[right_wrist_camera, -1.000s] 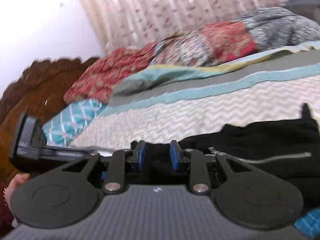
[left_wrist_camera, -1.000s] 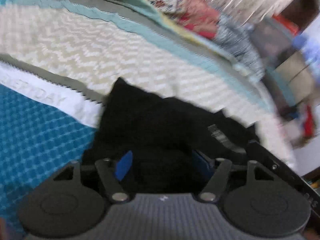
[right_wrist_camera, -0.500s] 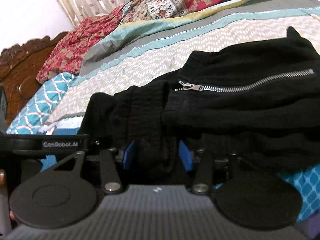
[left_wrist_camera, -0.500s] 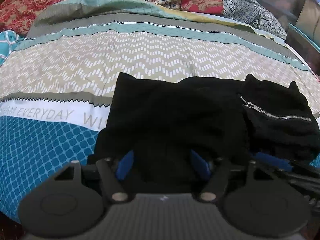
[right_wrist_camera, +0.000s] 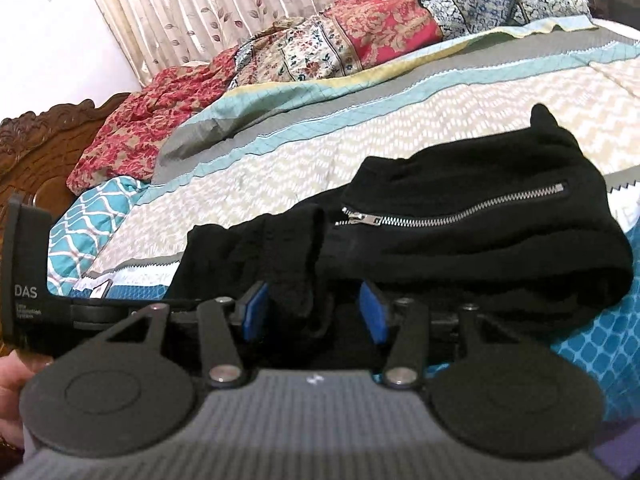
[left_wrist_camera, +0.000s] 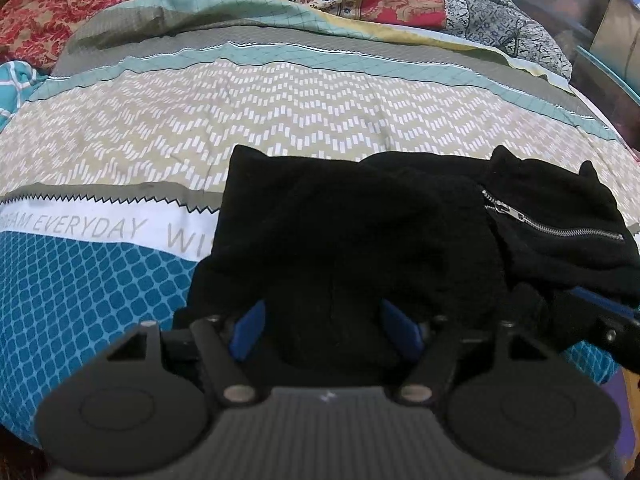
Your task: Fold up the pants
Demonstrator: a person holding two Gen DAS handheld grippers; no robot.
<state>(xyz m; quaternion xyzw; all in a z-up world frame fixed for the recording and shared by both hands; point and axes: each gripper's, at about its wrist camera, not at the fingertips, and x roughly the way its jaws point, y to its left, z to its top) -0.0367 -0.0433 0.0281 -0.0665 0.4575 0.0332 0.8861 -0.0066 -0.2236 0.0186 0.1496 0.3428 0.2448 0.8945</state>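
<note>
The pants (left_wrist_camera: 360,240) lie as a compact black bundle at the near edge of the bed (left_wrist_camera: 280,128), on its quilt, folded over themselves into several thick layers. The fabric is matte, soft and heavy-looking. A silver zipper (right_wrist_camera: 452,210) runs along the right-hand lobe, which is raised and rounded; the left part is flatter, with a squared far corner. In the right wrist view a ribbed fold hangs down at the front.

My left tool (left_wrist_camera: 326,328) has its jaws apart, with a hump of the cloth between the blue pads (left_wrist_camera: 250,330); I cannot tell whether they press on it. My right tool (right_wrist_camera: 314,312) is also released: its jaws stand apart, and the hanging fold sits between them with a gap at each pad.

Risks, in my judgement:
- The bundle sits close to the bed's edge, so a tug toward me could drag it off.
- If either tool closes on only the top layer, lifting would peel the stack open and undo the fold.
- The bulging zipper lobe looks uneven; pressed or folded again as it is, it may roll sideways and leave a lopsided result.
- The zipper pull could catch on a pad.
</note>
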